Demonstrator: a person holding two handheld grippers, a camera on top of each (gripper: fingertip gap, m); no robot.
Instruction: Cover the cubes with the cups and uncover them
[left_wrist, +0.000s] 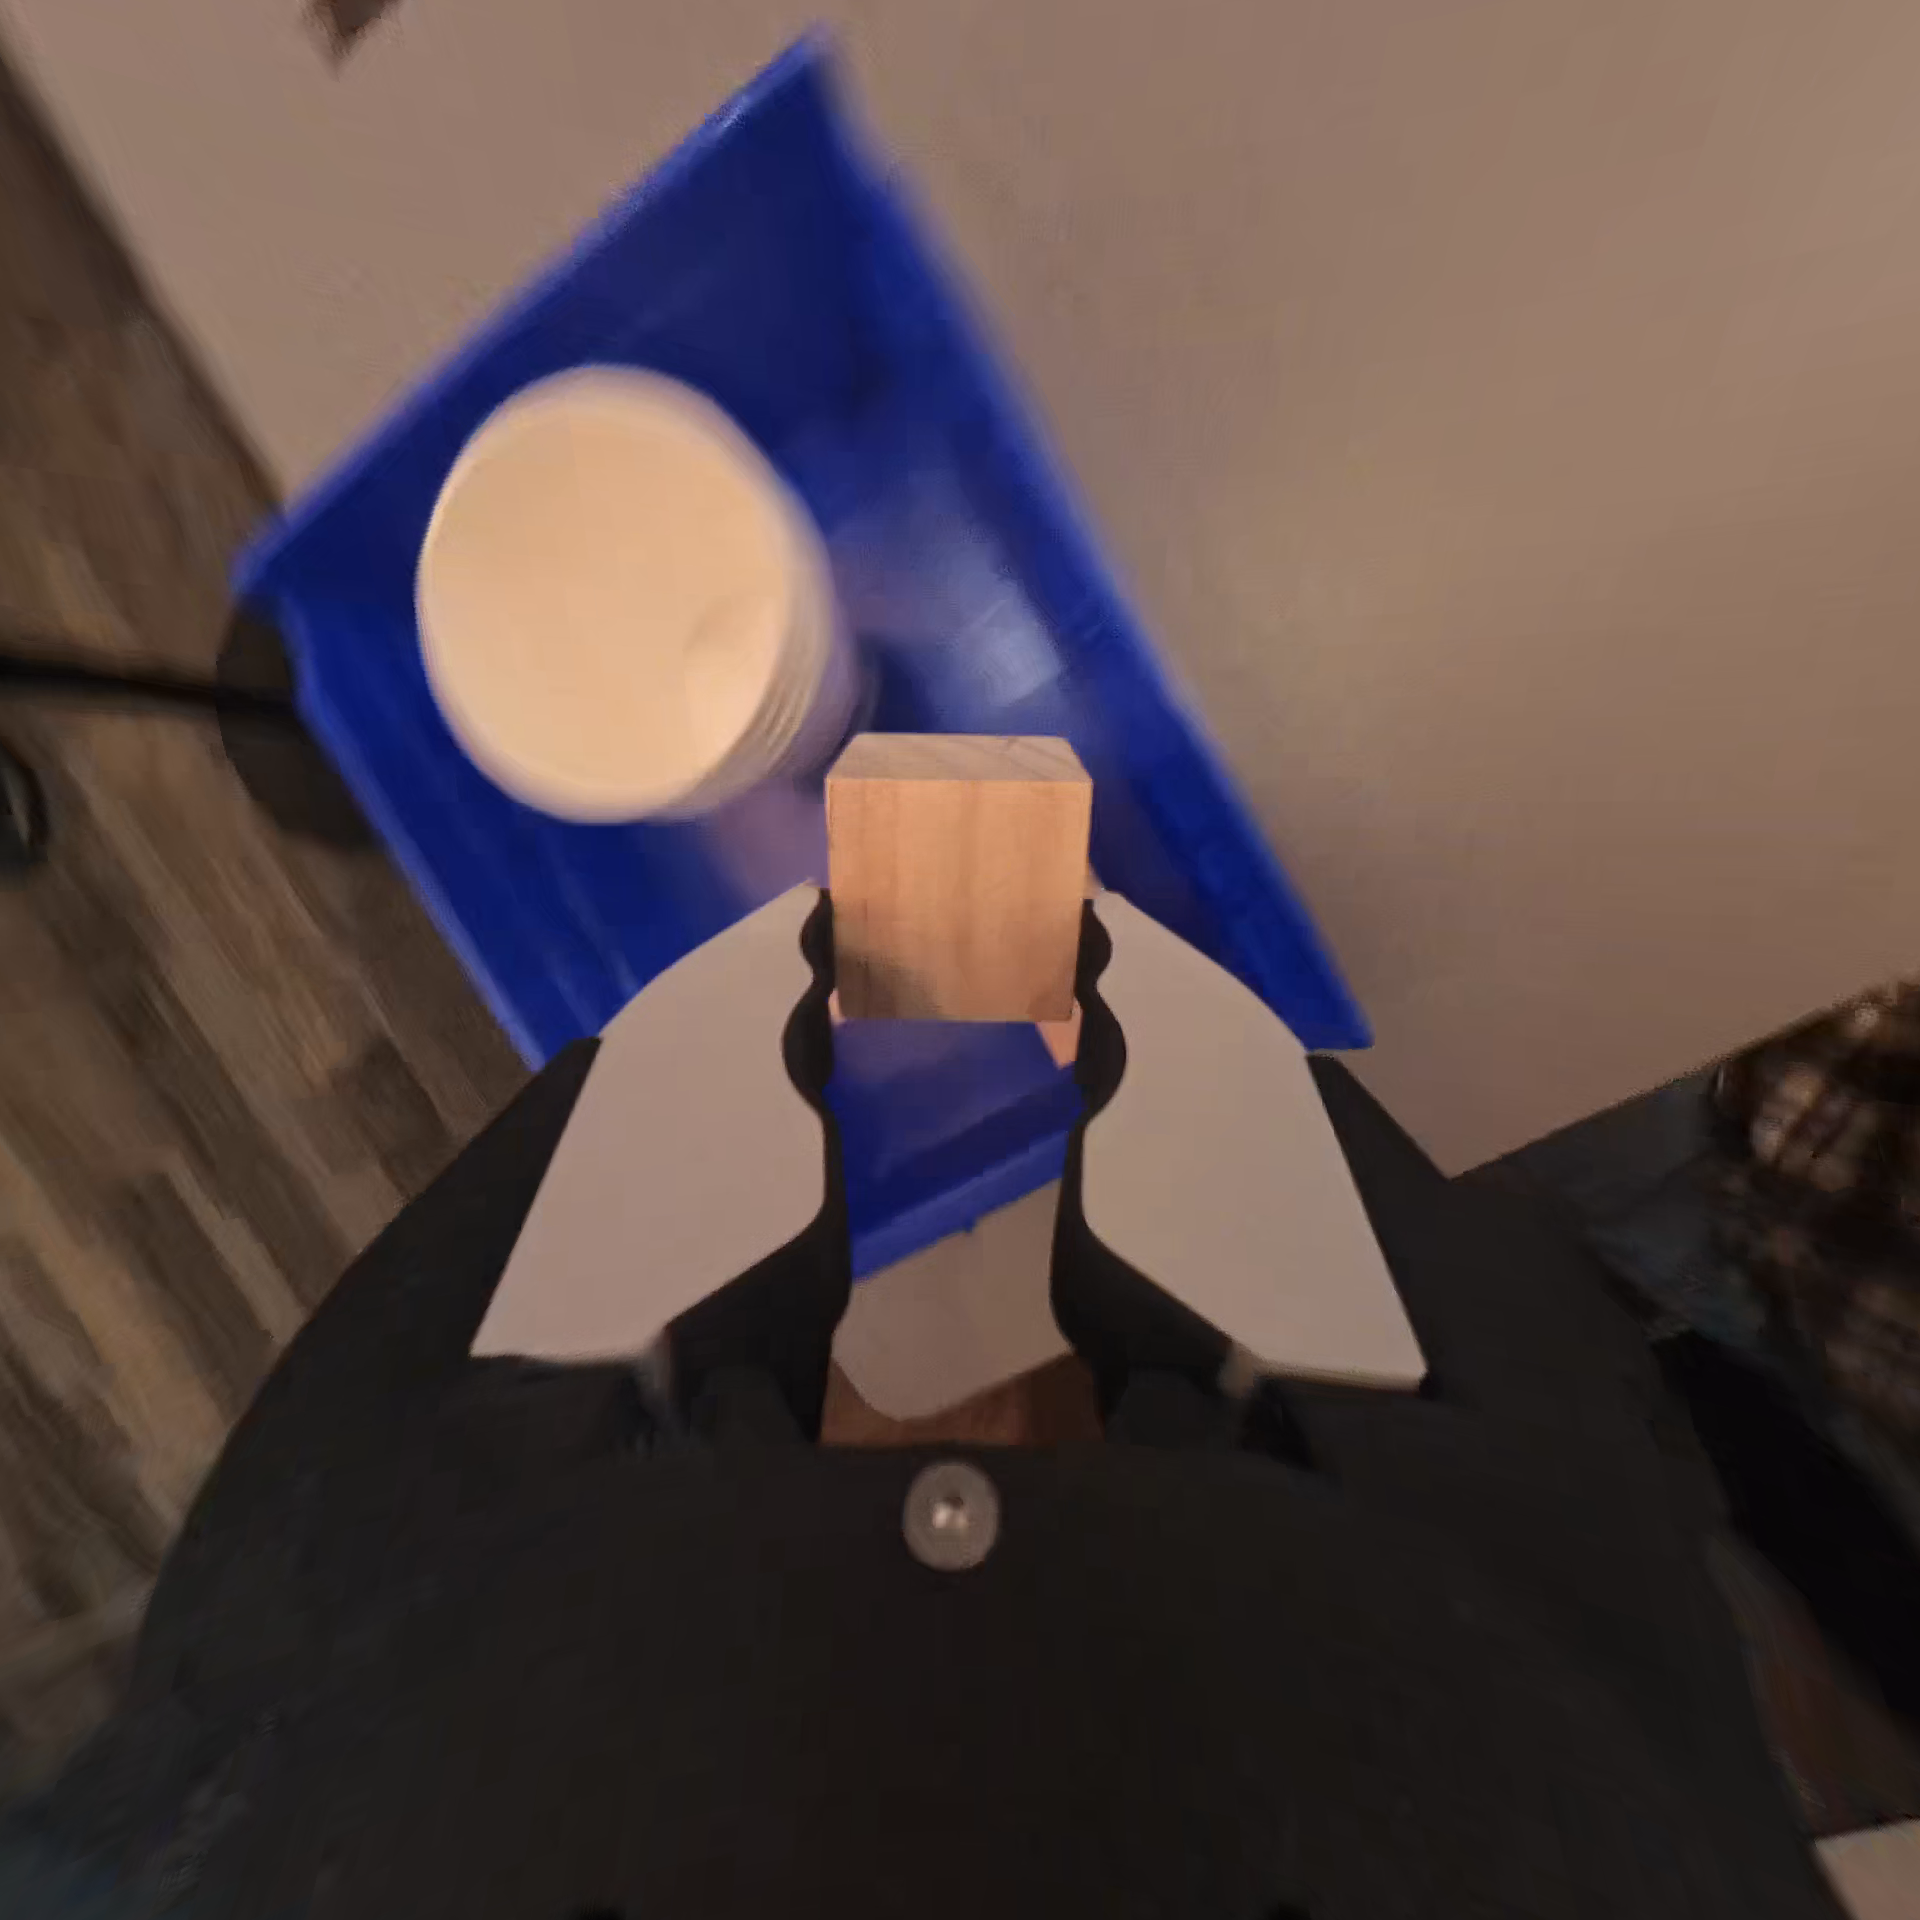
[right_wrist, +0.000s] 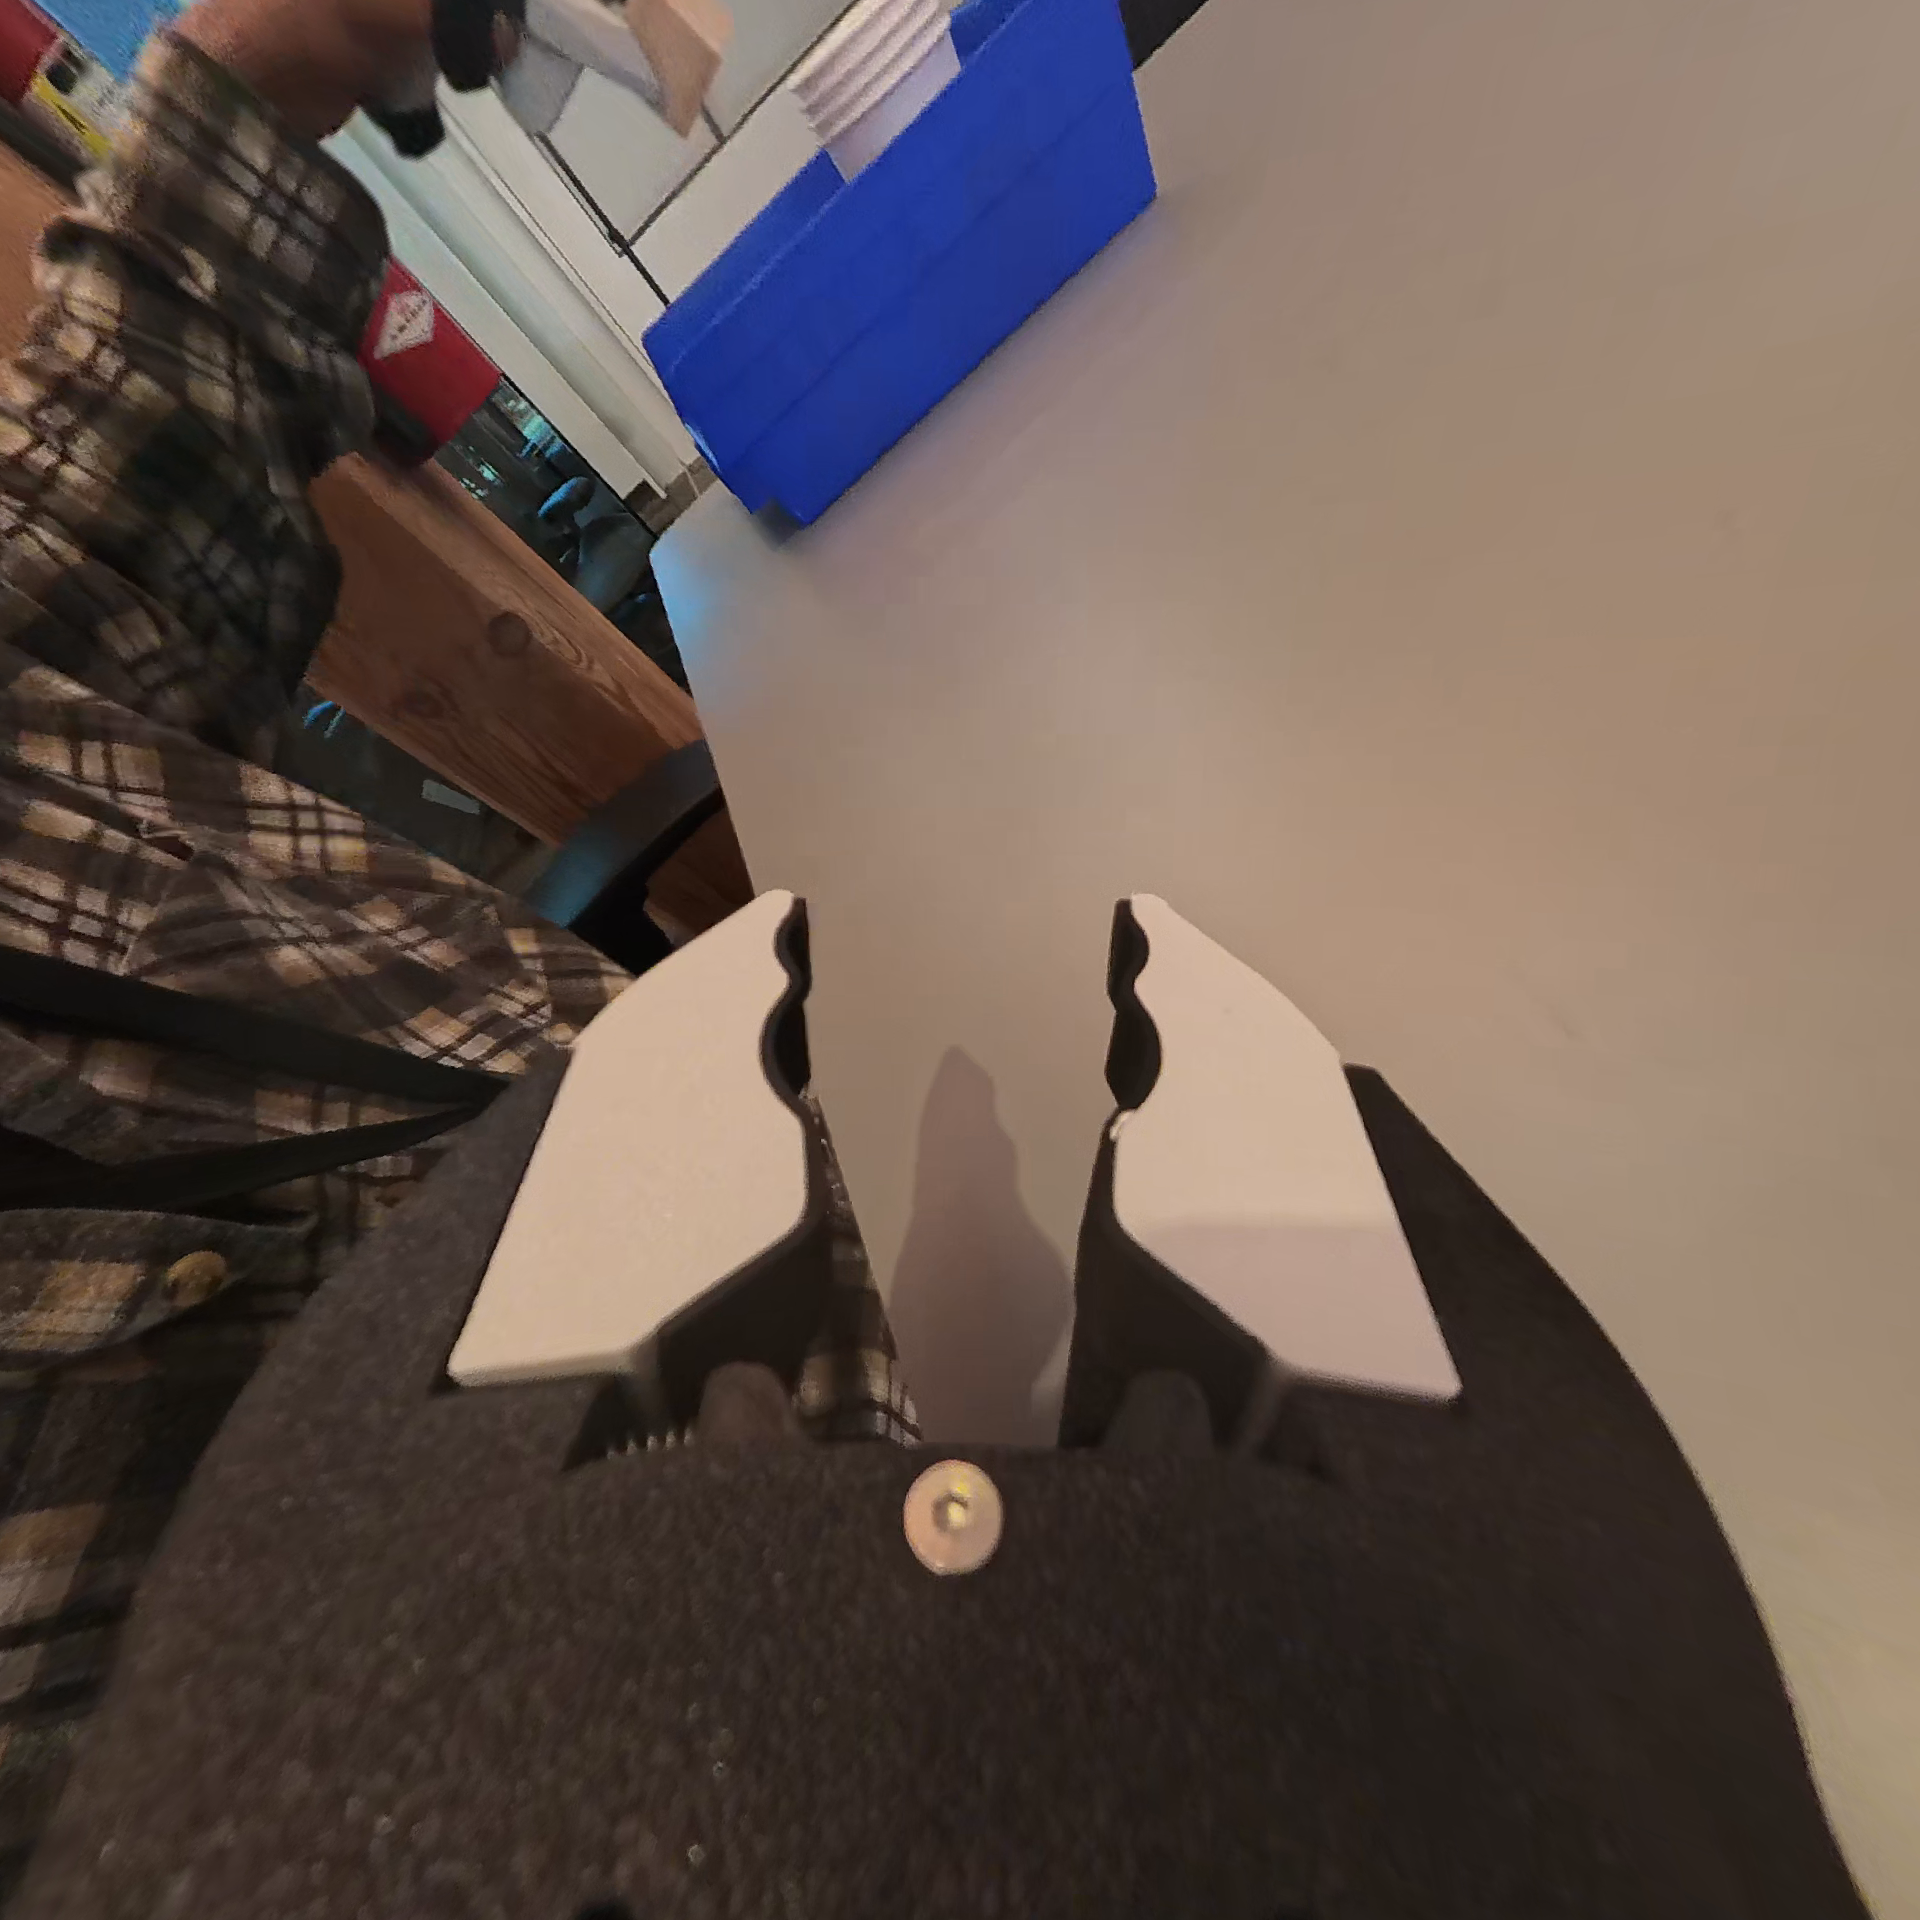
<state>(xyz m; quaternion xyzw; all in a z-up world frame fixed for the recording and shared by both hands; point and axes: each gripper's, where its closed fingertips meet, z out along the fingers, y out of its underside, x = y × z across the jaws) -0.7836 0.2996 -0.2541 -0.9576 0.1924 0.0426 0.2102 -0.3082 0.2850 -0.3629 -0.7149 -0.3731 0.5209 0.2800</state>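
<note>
The left gripper (left_wrist: 956, 914) pinches a wooden cube (left_wrist: 958, 883) above the blue bin (left_wrist: 1195, 727) holding stacked cups (left_wrist: 613, 592), best set flat on open table (right_wrist: 1455, 623); the right gripper (right_wrist: 958, 925) gapes empty.

A pale wooden cube (left_wrist: 958, 883), square-edged and level, hangs above the near end of the blue bin (left_wrist: 1049, 582). White paper cups (left_wrist: 613, 592), nested and upright with mouth open, stand inside that bin's far end.
</note>
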